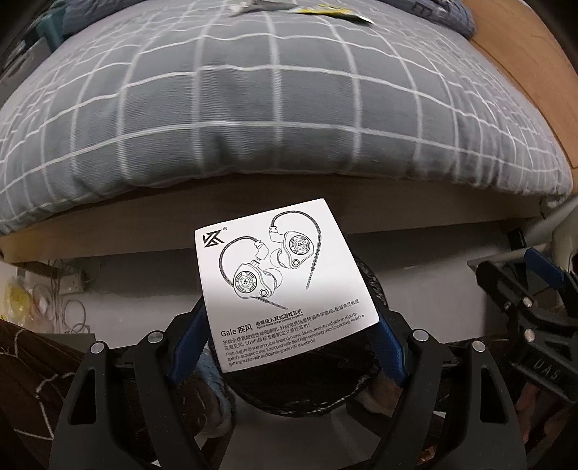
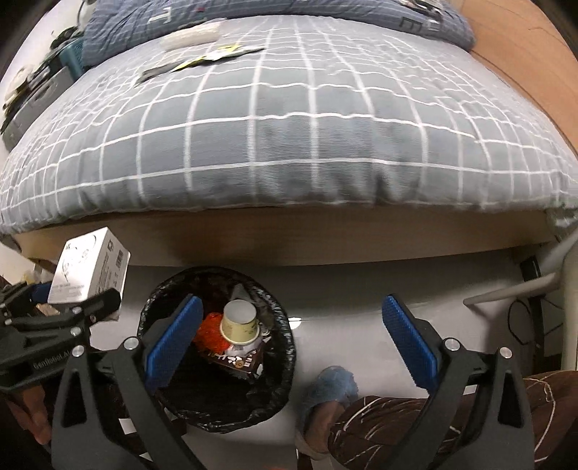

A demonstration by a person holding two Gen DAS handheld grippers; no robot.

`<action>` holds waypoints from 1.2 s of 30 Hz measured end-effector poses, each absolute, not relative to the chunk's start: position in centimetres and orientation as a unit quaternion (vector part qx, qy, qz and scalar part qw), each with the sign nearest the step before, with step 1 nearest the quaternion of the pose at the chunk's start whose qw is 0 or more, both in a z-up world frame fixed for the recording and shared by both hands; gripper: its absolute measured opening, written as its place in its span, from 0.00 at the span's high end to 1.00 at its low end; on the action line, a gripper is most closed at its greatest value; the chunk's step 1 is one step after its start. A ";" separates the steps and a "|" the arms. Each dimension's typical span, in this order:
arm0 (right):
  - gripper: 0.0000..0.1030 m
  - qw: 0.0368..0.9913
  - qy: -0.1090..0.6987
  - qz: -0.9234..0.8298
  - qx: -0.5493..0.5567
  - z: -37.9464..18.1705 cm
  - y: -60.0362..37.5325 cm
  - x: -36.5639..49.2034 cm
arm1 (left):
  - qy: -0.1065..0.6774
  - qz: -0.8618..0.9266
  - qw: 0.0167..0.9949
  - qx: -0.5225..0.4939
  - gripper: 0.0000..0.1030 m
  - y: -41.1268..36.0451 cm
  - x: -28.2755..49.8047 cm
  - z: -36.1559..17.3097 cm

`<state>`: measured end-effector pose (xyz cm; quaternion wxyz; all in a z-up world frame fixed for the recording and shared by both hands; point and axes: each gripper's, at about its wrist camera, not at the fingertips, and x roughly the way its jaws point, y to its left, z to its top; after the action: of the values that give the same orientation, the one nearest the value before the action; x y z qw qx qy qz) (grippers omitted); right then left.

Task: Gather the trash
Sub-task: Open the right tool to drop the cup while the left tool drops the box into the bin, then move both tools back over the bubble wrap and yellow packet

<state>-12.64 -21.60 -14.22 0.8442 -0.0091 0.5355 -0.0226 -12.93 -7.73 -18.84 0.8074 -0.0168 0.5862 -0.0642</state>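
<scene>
My left gripper (image 1: pixel 289 347) is shut on a white earphone box (image 1: pixel 281 282) with a line drawing of earbuds and holds it above the black-lined trash bin (image 1: pixel 365 390). In the right wrist view the same box (image 2: pixel 90 267) sits in the left gripper (image 2: pixel 86 300) at the far left, beside the bin (image 2: pixel 285 325). The bin holds a paper cup (image 2: pixel 240 321), an orange wrapper (image 2: pixel 209 327) and a brown carton (image 2: pixel 238 363). My right gripper (image 2: pixel 292 336) is open and empty over the bin's right side. Flat wrappers (image 2: pixel 202 59) lie far back on the bed.
A bed with a grey checked cover (image 2: pixel 289 123) fills the upper half, with a wooden frame edge (image 2: pixel 289 238) below and a blue pillow (image 2: pixel 253 18) at the back. The person's blue slipper (image 2: pixel 334 383) and patterned trouser leg (image 2: pixel 415 426) are on the white floor. Cables (image 1: pixel 68 303) lie left.
</scene>
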 end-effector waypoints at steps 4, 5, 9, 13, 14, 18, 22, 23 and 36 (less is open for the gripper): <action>0.07 0.846 0.533 -0.029 -0.005 -14.2 -22.2 -12.8 | 0.588 -0.075 0.805 -0.010 0.25 -9.0 -13.1 -19.3; 0.07 0.845 0.533 -0.028 -0.005 -14.2 -22.2 -12.8 | 0.588 -0.077 0.805 -0.008 0.25 -9.3 -13.1 -19.4; 0.07 0.846 0.532 -0.027 -0.004 -14.2 -22.3 -12.7 | 0.583 -0.080 0.808 -0.002 0.23 -10.1 -13.1 -19.7; 0.07 0.847 0.531 -0.027 -0.007 -14.2 -22.1 -12.7 | 0.577 -0.076 0.813 0.012 0.10 -10.1 -13.3 -20.1; 0.07 0.847 0.530 -0.028 -0.008 -14.2 -22.1 -12.7 | 0.576 -0.074 0.814 0.013 0.10 -10.0 -13.3 -20.3; 0.07 0.850 0.526 -0.031 -0.007 -13.9 -22.2 -12.5 | 0.574 -0.069 0.816 0.004 0.06 -9.8 -12.7 -19.7; 0.07 0.857 0.514 -0.036 -0.005 -13.0 -22.2 -12.2 | 0.564 -0.062 0.823 0.002 0.06 -8.5 -12.5 -18.3; 0.07 0.860 0.510 -0.036 -0.005 -12.8 -22.1 -12.1 | 0.560 -0.061 0.826 0.000 0.06 -8.1 -12.6 -18.0; 0.07 0.889 0.457 -0.015 -0.011 -8.0 -19.8 -10.0 | 0.493 -0.031 0.869 -0.037 0.06 -3.5 -11.4 -12.3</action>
<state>-10.04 -19.77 -7.97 0.8893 -0.0110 0.4570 -0.0154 -11.37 -3.53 -12.27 0.8689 -0.0373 0.4926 -0.0314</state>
